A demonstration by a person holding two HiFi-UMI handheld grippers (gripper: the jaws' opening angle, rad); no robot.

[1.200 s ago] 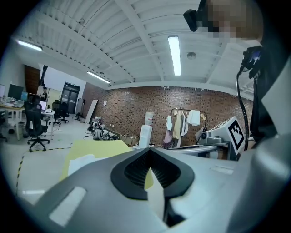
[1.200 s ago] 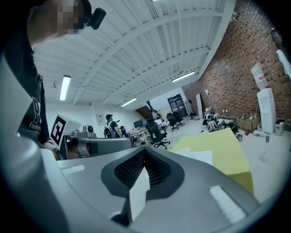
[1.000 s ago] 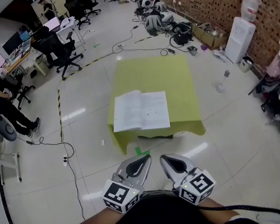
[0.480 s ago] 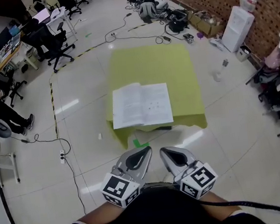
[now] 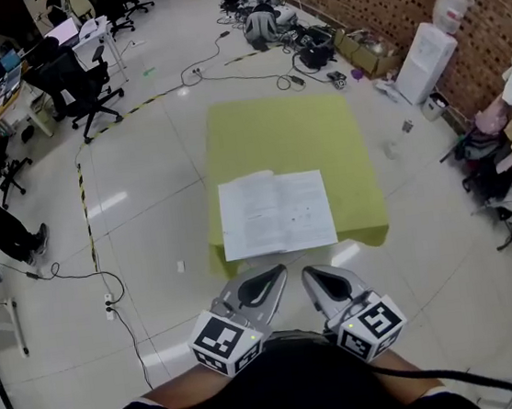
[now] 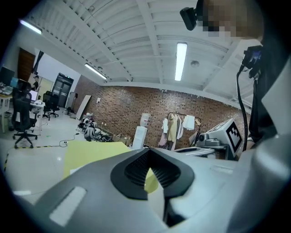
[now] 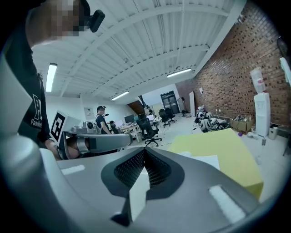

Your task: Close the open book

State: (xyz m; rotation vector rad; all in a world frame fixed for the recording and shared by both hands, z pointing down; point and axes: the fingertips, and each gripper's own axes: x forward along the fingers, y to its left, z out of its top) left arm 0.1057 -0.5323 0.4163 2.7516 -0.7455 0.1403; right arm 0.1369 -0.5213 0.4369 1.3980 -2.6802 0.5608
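Facing one book (image 5: pixel 276 212): two grippers (image 5: pixel 266 283) (image 5: pixel 314 281)

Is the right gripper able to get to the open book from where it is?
Probably yes, with a lean forward. The right gripper is held near the person's body, short of the book, which lies open at the green table's near edge. Nothing stands between them.

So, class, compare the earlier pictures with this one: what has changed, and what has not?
The person has stepped forward: the green table and open book now lie closer to the left tool and right tool. Nothing grasped or released. The book stays open; both tools stay shut and empty.
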